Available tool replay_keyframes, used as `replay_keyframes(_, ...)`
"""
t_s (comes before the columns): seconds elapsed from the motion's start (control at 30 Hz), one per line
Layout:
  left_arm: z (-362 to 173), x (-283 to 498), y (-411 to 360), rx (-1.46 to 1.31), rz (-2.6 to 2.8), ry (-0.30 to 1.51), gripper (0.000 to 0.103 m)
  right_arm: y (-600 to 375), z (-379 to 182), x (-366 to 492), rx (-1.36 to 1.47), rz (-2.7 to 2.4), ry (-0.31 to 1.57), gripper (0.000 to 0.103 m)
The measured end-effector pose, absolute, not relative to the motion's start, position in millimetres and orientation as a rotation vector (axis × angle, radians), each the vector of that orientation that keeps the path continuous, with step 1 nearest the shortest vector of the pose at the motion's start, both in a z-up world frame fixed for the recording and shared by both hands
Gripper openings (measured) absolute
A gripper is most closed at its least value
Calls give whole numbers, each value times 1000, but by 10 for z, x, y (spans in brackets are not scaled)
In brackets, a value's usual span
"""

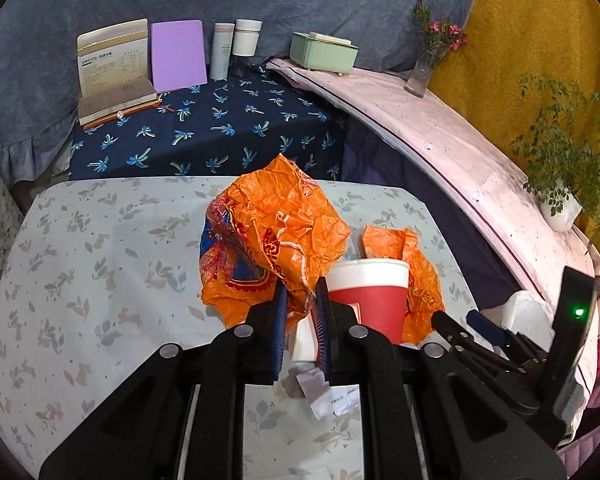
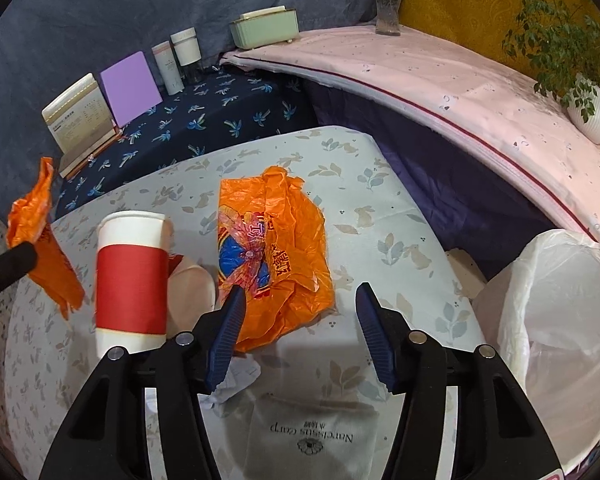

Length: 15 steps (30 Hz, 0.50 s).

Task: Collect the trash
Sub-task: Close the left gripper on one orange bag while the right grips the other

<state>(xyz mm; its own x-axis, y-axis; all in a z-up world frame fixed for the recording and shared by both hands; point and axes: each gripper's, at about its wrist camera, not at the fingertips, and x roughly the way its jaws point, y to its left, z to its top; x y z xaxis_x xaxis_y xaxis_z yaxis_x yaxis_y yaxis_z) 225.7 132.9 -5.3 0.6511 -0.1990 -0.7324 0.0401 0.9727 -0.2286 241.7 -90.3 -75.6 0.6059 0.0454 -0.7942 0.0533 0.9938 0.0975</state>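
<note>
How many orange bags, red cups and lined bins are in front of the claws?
Crumpled orange plastic bags: 2, the loose bag and the pinched bag in the left claw
Red-banded white paper cup: 1
White-lined trash bin: 1
Total: 4
</note>
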Motion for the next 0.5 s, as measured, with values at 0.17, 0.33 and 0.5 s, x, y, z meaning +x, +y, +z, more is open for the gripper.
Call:
replay_keyframes(0.17, -70, 2339, 1300, -189, -131, 853, 13, -924, -909, 2555, 130, -7, 956, 39)
replay_keyframes(0.33, -96, 2380, 1267, -188, -135, 861, 13, -949, -1004, 2590, 153, 9, 980, 23)
replay_keyframes(0.5, -53, 2359, 1221, -189, -142, 855, 13, -974, -876, 2526, 154, 16, 949, 15)
